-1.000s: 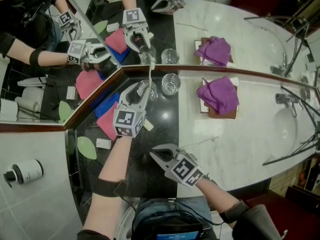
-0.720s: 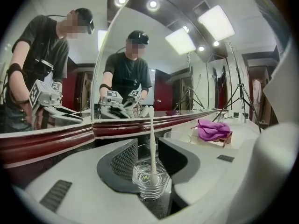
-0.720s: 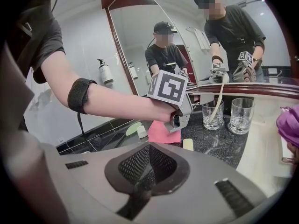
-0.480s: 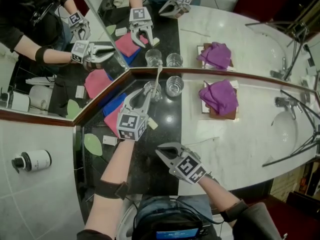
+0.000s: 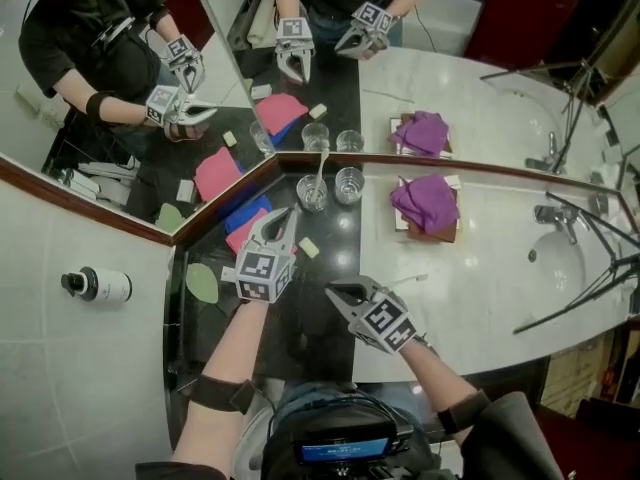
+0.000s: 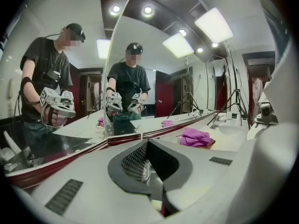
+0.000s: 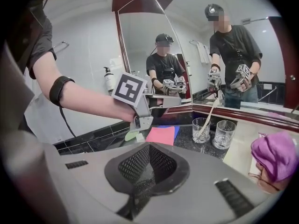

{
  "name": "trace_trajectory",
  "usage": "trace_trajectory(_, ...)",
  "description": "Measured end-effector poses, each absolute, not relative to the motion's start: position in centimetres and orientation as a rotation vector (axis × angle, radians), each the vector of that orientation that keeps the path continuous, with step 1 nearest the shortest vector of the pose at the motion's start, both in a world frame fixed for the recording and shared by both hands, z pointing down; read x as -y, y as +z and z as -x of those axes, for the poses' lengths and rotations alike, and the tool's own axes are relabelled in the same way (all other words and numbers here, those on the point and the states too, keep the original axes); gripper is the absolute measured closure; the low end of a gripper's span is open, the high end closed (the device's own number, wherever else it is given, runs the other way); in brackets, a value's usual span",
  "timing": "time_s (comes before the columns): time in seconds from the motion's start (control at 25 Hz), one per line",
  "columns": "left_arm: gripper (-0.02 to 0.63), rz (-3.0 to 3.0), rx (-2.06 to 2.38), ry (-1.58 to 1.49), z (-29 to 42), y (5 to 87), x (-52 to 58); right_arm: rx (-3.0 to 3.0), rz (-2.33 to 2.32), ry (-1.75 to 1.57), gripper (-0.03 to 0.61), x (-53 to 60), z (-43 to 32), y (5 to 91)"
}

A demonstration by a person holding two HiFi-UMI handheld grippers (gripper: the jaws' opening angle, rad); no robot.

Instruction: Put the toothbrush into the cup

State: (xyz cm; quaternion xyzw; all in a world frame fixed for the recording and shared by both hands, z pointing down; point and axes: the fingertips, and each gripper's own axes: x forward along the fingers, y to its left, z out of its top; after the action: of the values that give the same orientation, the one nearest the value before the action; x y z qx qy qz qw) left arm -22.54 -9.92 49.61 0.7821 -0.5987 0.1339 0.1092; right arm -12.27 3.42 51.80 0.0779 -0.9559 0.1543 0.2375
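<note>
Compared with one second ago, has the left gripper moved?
Yes. The left gripper drew back from the cup holding the toothbrush, toward the person; its jaws just closed, empty.

Purple cloth [image 5: 425,200], pink cloth [image 5: 240,236], blue cloth [image 5: 246,211], white toothbrush [image 5: 320,168], green leaf shape [image 5: 202,283], black counter [image 5: 318,280], white marble counter [image 5: 475,273]

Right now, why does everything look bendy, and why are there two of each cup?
Head view: mirrors repeat the toothbrush cup, the second cup and the purple cloth; the wide lens bows the counter. Left gripper view: fisheye, black corners, a ceiling panel glaring white. Right gripper view: same round bend, but the toothbrush looks sharp.
</note>
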Motion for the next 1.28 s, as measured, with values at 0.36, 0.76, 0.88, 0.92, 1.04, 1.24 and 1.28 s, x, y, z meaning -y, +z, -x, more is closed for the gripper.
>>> trace_trajectory(0.36,0.614,-2.244,1.796,0.339,20.8,46.3,3.1,2.647,-0.353,0.423,0.566,-2.3,7.9,49.0)
trace_trajectory(0.76,0.614,-2.171,1.862,0.301,22.2,44.3,-3.0,2.632,-0.592,0.445,0.566,0.5,0.5,48.2)
trace_trajectory(0.88,0.614,-2.151,1.881,0.288,22.9,44.0,-4.1,2.606,-0.714,0.468,0.566,2.0,-3.0,48.9)
trace_trajectory(0.92,0.614,-2.142,1.885,0.287,23.2,44.0,-4.4,2.596,-0.754,0.479,0.566,2.4,-4.3,49.1)
trace_trajectory(1.04,0.614,-2.112,1.897,0.276,23.8,44.2,-5.1,2.559,-0.853,0.504,0.566,3.2,-7.8,49.4)
trace_trajectory(1.24,0.614,-2.116,1.897,0.293,23.8,44.5,-5.8,2.505,-0.989,0.546,0.566,4.2,-12.4,49.8)
trace_trajectory(1.28,0.614,-2.122,1.894,0.295,23.7,44.5,-5.9,2.497,-1.009,0.552,0.566,4.4,-13.0,50.0)
